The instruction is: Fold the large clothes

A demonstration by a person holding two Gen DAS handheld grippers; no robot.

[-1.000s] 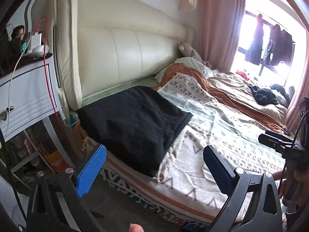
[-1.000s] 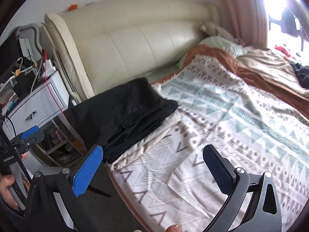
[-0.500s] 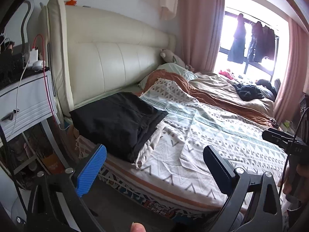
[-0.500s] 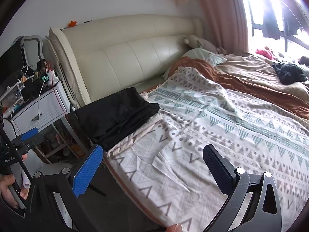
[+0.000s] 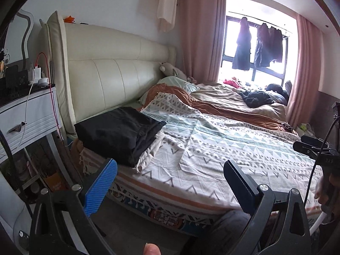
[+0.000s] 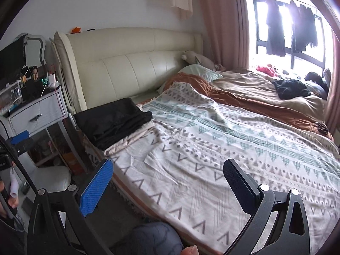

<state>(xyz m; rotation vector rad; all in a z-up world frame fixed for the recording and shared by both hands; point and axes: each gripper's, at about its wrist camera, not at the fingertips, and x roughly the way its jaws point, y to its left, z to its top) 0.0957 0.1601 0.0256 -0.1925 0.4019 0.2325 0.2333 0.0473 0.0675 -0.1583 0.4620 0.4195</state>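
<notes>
Both grippers are hanging wide open over the bed's (image 5: 212, 148) near edge, gripping nothing: the left gripper (image 5: 170, 178) is spreading its fingers apart, and the right gripper (image 6: 167, 176) is doing the same. The folded black clothes (image 5: 121, 131) are lying in a neat stack at the bed's left corner, beside the headboard (image 5: 110, 80) and just by the nightstand (image 5: 27, 116).

Both grippers pulled back from bed (image 5: 212, 148); black garment (image 5: 119, 131) now smaller, farther off at left; more window (image 5: 261, 48), curtains, floor in view.
</notes>
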